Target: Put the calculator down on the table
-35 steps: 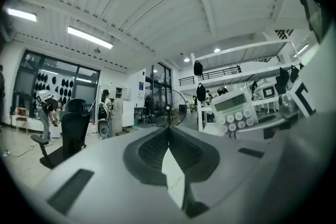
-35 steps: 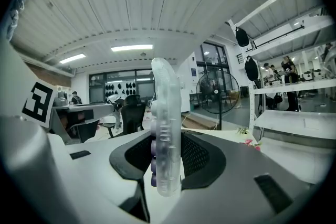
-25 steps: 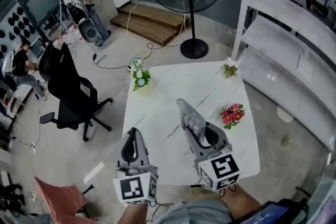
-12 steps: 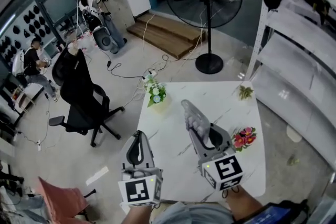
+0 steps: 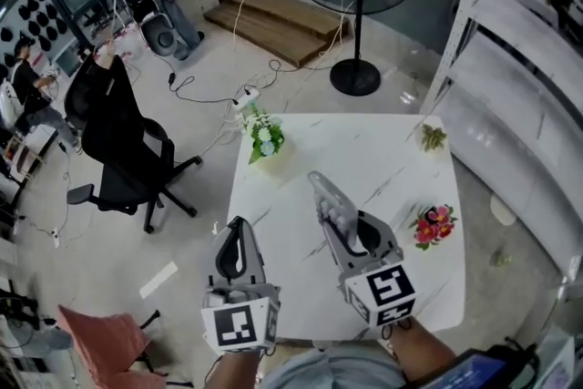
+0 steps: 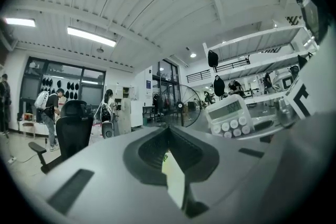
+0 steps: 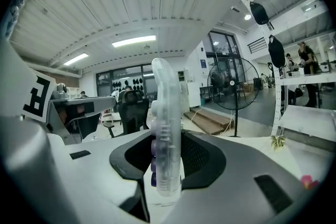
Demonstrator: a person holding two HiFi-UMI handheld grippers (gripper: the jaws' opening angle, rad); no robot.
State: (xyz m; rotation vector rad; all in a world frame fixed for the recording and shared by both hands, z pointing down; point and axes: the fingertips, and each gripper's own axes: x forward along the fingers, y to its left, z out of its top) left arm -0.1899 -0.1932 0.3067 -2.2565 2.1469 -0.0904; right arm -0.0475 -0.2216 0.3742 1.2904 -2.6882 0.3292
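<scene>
In the head view my right gripper (image 5: 344, 230) is shut on a pale translucent calculator (image 5: 328, 199) with round buttons. It holds the calculator edge-up above the white marbled table (image 5: 301, 150), near its middle. In the right gripper view the calculator (image 7: 167, 128) stands upright between the jaws of my right gripper (image 7: 168, 178). My left gripper (image 5: 239, 232) hangs over the table's near left edge, jaws together with nothing in them. In the left gripper view the jaws of my left gripper (image 6: 169, 136) meet, and the calculator (image 6: 229, 115) shows to the right.
On the table stand a white flower pot (image 5: 265, 138) at the far left, a small plant (image 5: 432, 138) at the far right and red flowers (image 5: 432, 224) at the right edge. A black office chair (image 5: 123, 150), a floor fan (image 5: 355, 77) and white shelving (image 5: 519, 87) surround it.
Both grippers have moved a little further in over the table and slightly lower. The right one still grips the calculator and the left one stays shut.
</scene>
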